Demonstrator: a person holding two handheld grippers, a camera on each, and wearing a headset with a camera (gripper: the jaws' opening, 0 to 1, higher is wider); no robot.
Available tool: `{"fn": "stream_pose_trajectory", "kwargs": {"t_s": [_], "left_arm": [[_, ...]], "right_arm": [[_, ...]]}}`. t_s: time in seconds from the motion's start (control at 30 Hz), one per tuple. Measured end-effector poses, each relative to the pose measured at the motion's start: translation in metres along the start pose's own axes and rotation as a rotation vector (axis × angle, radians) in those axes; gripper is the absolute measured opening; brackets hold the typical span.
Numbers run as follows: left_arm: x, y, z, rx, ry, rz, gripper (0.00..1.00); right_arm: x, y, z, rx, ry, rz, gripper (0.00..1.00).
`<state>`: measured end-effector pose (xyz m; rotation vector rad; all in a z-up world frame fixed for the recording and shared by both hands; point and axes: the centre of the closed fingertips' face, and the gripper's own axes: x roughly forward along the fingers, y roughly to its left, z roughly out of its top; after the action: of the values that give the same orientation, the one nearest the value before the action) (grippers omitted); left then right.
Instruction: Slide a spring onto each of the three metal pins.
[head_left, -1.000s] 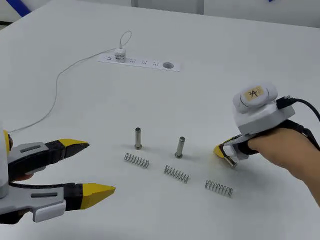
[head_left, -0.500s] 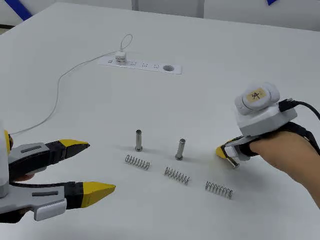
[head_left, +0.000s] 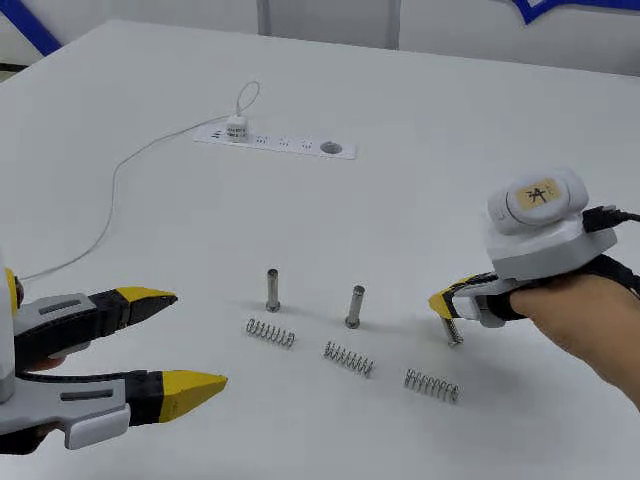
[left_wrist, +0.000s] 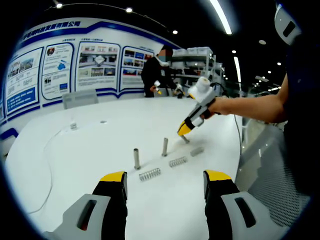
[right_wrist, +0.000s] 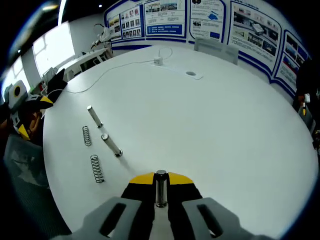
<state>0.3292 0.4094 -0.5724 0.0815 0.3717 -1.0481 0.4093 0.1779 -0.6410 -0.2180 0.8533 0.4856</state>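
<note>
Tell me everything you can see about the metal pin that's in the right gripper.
The pin is a short, shiny silver-grey cylinder, metal by its look, with a slightly wider head at its outer end. The yellow-tipped jaws of the right gripper are shut on its shaft. In the head view it slants down from the tips toward the white table, right of the two standing pins; whether its lower end touches the table I cannot tell.
</note>
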Motion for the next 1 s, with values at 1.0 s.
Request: {"fn": "stream_pose_trajectory", "kwargs": {"t_s": [1.0], "left_arm": [[-0.002,-0.004,0.003,0.01,-0.005,-0.001,0.63]], "right_arm": [[-0.013,0.008,0.003,-0.006,-0.097,-0.005,0.09]]}}
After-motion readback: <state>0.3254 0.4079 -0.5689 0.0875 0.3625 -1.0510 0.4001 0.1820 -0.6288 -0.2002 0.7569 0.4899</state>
